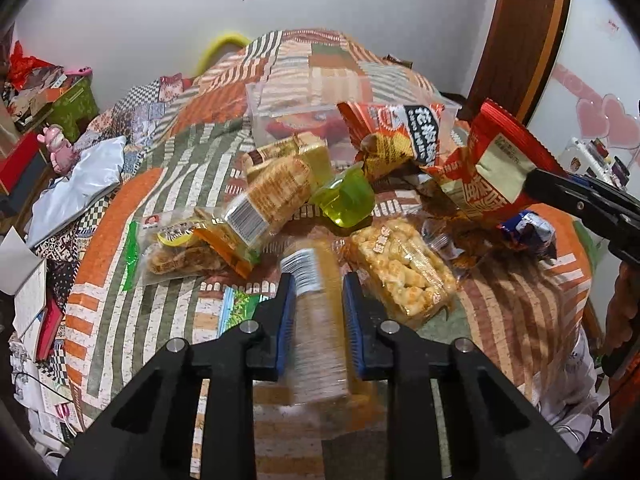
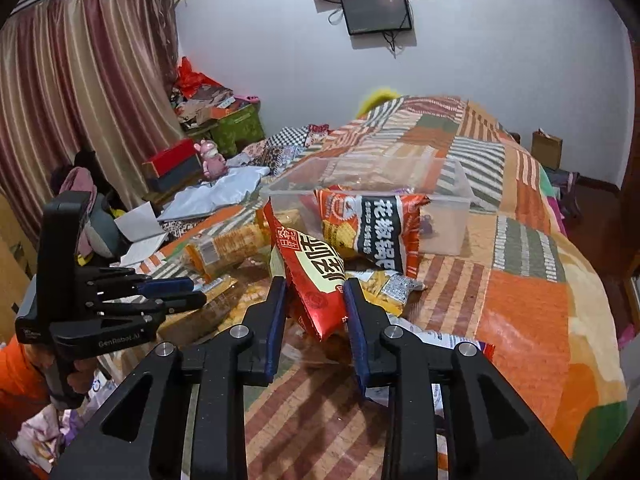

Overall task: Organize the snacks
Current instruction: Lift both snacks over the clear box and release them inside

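Note:
Snack packs lie on a patchwork bedspread [image 1: 132, 216]. My left gripper [image 1: 318, 280] is shut on a clear cracker pack [image 1: 316, 320], blurred, held above the bed. My right gripper [image 2: 314, 286] is shut on a red snack bag [image 2: 310, 280], lifted; the gripper shows at the right of the left wrist view [image 1: 532, 184] with the bag [image 1: 492, 160]. A clear plastic bin [image 1: 276, 120] stands behind the pile, also in the right wrist view [image 2: 448, 216]. An orange-and-black chip bag [image 1: 400, 136] leans at its front [image 2: 372, 224].
On the bed lie a biscuit pack [image 1: 272, 196], a green jelly cup [image 1: 346, 200], a puffed-rice pack [image 1: 404, 272], a meat snack pack [image 1: 180, 252] and a blue wrapper [image 1: 528, 232]. Boxes and a pink toy [image 1: 60, 148] clutter the left side.

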A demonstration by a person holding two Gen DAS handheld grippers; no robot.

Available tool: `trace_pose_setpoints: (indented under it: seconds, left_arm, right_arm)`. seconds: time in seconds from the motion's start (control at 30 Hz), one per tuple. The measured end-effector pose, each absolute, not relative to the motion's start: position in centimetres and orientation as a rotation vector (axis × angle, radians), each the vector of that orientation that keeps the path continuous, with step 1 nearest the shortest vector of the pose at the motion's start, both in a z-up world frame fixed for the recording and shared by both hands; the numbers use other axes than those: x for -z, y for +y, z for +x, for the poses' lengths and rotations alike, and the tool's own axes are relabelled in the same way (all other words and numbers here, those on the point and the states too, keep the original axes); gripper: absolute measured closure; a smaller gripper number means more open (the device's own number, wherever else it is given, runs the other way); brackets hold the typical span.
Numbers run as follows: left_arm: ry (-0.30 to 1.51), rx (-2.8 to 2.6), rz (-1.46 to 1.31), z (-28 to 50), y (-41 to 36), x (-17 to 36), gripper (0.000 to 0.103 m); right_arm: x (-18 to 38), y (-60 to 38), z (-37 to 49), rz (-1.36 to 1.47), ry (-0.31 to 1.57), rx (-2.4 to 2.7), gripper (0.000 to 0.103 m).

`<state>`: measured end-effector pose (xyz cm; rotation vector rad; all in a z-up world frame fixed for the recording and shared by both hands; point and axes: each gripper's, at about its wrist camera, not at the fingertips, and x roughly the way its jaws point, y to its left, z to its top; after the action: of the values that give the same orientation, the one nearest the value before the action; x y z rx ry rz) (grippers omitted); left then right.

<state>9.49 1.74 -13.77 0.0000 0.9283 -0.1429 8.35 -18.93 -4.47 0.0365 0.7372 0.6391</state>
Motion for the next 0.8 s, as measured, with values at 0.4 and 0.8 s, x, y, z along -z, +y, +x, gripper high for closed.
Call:
trace_pose_setpoints:
  seconds: [0.4, 0.8]
  left_arm:
    - [0.955, 0.143, 0.02, 9.7, 1.1, 15.2, 0.055]
    - [0.972, 0.172, -0.012, 10.3, 1.0, 16.8, 0.056]
  right_arm:
    - [5.9, -17.5, 8.4, -0.035, 0.773, -0.652, 0.052]
    - [8.5, -14.8, 9.3, -0.164, 0.79, -0.635, 0.046]
